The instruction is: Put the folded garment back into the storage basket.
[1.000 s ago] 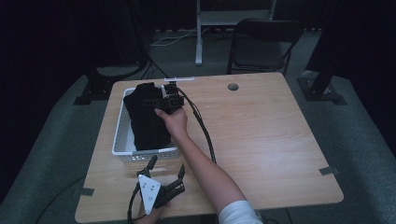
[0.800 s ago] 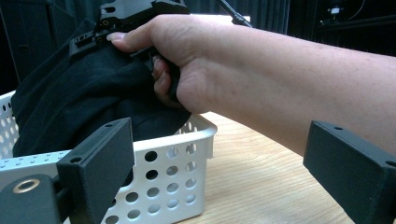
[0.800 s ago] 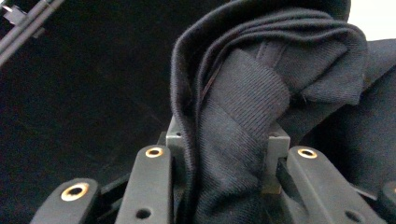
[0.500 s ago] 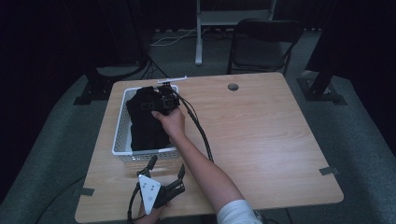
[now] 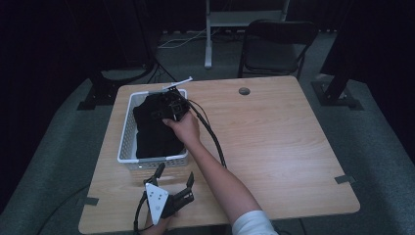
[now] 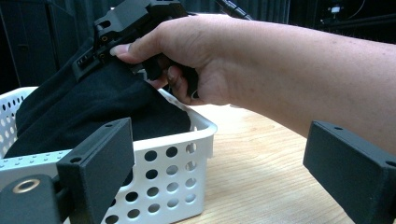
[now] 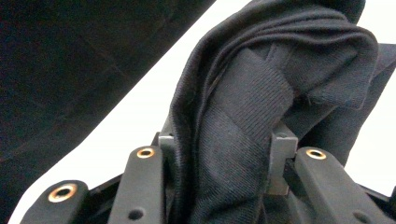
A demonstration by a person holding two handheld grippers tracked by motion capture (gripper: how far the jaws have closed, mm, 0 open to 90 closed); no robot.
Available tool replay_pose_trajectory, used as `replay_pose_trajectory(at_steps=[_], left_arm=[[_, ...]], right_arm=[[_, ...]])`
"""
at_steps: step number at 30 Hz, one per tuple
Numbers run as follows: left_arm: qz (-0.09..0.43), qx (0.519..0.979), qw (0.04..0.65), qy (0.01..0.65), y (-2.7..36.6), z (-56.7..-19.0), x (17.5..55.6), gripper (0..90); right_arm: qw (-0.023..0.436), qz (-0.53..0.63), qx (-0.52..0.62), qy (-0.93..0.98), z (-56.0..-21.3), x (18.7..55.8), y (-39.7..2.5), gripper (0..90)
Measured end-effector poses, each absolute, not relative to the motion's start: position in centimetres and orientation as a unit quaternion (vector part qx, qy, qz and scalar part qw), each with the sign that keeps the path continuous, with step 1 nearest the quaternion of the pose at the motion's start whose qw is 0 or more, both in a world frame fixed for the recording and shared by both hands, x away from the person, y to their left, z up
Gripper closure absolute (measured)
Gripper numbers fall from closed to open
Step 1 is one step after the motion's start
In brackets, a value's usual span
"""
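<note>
A white perforated basket stands on the left part of the wooden table, full of black cloth. A person's right hand holds my right gripper down in the far end of the basket. In the right gripper view it is shut on a bunched fold of ribbed black cloth. My left gripper rests near the table's front edge, just in front of the basket, open with nothing between its fingers.
The right forearm crosses the table from the front edge to the basket, with the gripper's cable beside it. A dark chair stands behind the table. A thin white strip sticks up at the basket's far rim.
The right gripper has shifted slightly left and lower into the cloth at the basket's far end. The left gripper has stayed put.
</note>
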State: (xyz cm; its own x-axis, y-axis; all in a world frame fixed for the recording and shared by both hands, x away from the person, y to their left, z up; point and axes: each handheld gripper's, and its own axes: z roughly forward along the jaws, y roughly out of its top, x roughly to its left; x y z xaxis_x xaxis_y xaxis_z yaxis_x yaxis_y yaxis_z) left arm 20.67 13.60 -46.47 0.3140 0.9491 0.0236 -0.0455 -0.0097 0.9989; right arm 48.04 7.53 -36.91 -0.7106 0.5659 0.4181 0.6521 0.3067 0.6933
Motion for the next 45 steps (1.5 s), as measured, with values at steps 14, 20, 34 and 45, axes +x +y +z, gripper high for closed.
replay_pose_trajectory(at_steps=[14, 20, 34, 45], left_arm=[[0.429, 0.567, 0.58, 0.399, 13.6, -46.5, 20.7, 10.2], [0.429, 0.567, 0.579, 0.399, 13.6, -46.5, 20.7, 10.2], [0.429, 0.567, 0.579, 0.399, 13.6, -46.5, 20.7, 10.2], [0.429, 0.567, 0.579, 0.399, 13.6, -46.5, 20.7, 10.2]], right_arm=[[0.011, -0.437, -0.388, -0.811, -36.8, 47.8, 7.3, 43.6], [0.005, -0.431, -0.386, -0.816, -36.9, 47.7, 7.0, 33.2], [-0.018, -0.411, -0.381, -0.828, -36.7, 46.8, 7.3, 12.6], [-0.048, -0.386, -0.361, -0.848, -36.9, 46.2, 7.7, 1.5]])
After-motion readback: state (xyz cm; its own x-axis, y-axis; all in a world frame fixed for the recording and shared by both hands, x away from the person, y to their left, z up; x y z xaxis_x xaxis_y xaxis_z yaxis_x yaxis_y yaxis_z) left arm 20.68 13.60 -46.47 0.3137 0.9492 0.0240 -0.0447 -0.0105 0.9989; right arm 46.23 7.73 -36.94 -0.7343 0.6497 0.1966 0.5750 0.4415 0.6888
